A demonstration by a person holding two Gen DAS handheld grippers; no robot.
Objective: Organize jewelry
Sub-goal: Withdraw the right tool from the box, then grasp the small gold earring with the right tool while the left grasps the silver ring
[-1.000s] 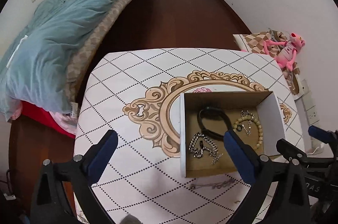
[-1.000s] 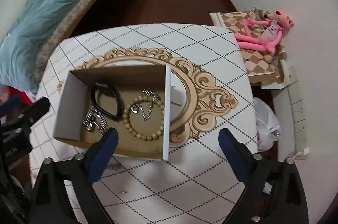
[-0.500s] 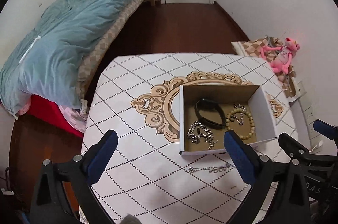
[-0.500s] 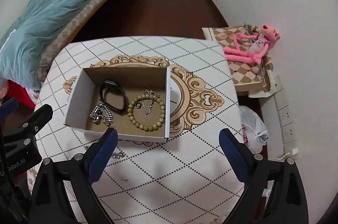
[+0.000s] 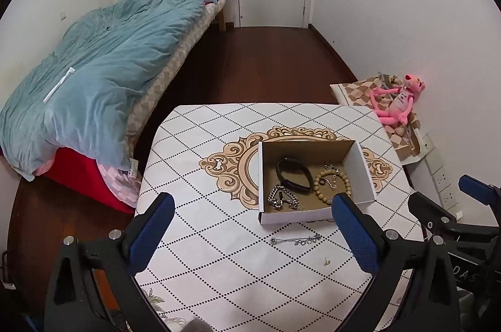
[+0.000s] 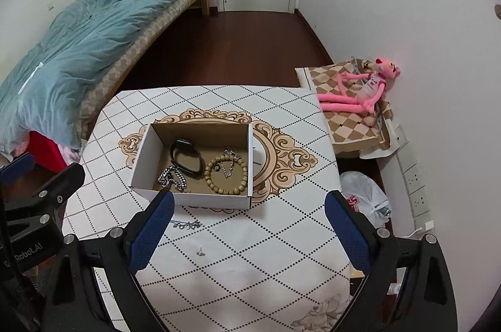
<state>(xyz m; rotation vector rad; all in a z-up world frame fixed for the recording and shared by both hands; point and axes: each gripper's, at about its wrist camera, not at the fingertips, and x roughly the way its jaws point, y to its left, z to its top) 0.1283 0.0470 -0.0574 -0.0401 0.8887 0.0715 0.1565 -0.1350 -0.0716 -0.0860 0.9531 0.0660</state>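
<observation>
Bedroom bench (image 5: 200,144) carries an open box (image 5: 364,172) already holding bracelets. Just before the box lie a thin chain (image 5: 296,240) and a stud (image 6: 200,252). Left gripper (image 5: 255,232) and right gripper (image 6: 247,230) gape wide, empty; next comes pinching the chain.

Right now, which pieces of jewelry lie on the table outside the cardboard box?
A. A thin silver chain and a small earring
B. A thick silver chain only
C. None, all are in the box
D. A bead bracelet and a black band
A: the thin silver chain and the small earring lie on the table in front of the box, while the other pieces are inside it.
</observation>
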